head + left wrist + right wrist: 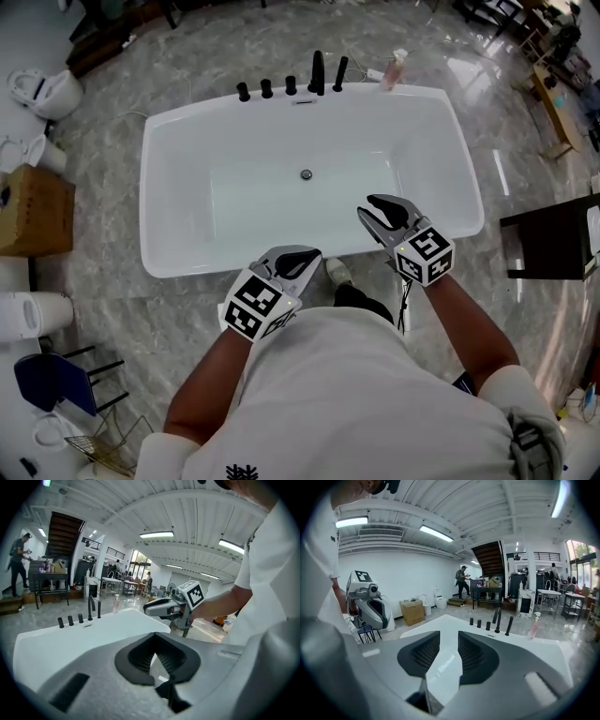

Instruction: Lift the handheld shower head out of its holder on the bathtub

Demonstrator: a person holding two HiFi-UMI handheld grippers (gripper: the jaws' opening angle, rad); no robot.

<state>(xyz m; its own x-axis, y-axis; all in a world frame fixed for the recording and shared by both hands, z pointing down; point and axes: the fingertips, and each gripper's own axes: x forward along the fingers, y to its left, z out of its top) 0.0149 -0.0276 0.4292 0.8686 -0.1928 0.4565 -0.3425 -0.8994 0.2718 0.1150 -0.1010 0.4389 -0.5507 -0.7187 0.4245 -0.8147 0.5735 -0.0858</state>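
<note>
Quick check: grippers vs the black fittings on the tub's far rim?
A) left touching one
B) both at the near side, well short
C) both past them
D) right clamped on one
B: the left gripper and right gripper are both by the near rim of the tub, across the basin from the black fittings, with nothing between either one's jaws.
</note>
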